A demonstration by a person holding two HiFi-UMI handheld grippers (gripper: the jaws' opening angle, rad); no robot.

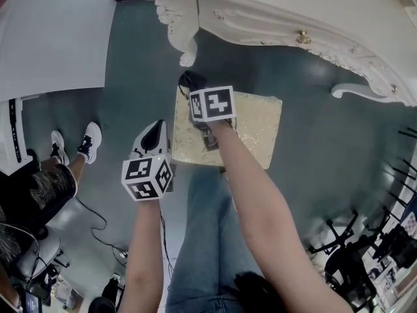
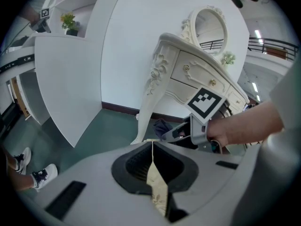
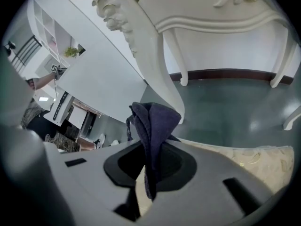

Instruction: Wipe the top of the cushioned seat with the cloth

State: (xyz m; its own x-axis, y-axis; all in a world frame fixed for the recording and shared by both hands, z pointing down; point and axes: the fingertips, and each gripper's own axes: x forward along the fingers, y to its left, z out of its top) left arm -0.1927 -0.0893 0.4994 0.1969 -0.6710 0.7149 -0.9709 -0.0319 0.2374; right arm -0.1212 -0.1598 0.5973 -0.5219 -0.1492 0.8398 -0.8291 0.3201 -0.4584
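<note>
1. Right gripper (image 3: 150,145): the jaws are clamped on a dark navy cloth (image 3: 153,119). The cloth bunches up above the tips and hangs in a fold down between them.
2. Left gripper (image 2: 152,147): the tips are drawn together to a thin line with nothing bulky in them. Cream patterned fabric shows in the slit behind the tips. In the head view this gripper sits just off the seat's left edge, beside the right gripper.
3. The cloth is over the far-left corner of the cream, gold-patterned square cushioned seat (image 1: 257,126). I cannot tell whether it touches the top.
4. Surface: the seat stands on a smooth grey-green floor (image 1: 326,149).
5. Room: an ornate white carved dressing table (image 1: 273,8) spans the far side.
   - Its curved front leg (image 1: 186,41) comes down just beyond the seat's far-left corner, near the cloth.
   - An oval white-framed mirror (image 2: 209,29) stands on the table.
   - A plain white wall panel (image 1: 52,31) fills the left side.
   - A small green potted plant (image 2: 69,22) sits on a white shelf.
6. In the way: the wearer's blue denim leg (image 1: 208,240) meets the seat's near edge. The right forearm crosses the seat's near-left part.
7. Periphery:
   - A seated person's white sneakers (image 1: 90,139) are on the floor to the left, well apart from the seat.
   - A black cable (image 1: 98,227) trails nearby.
   - There are black frames at the lower right that I cannot identify.
</note>
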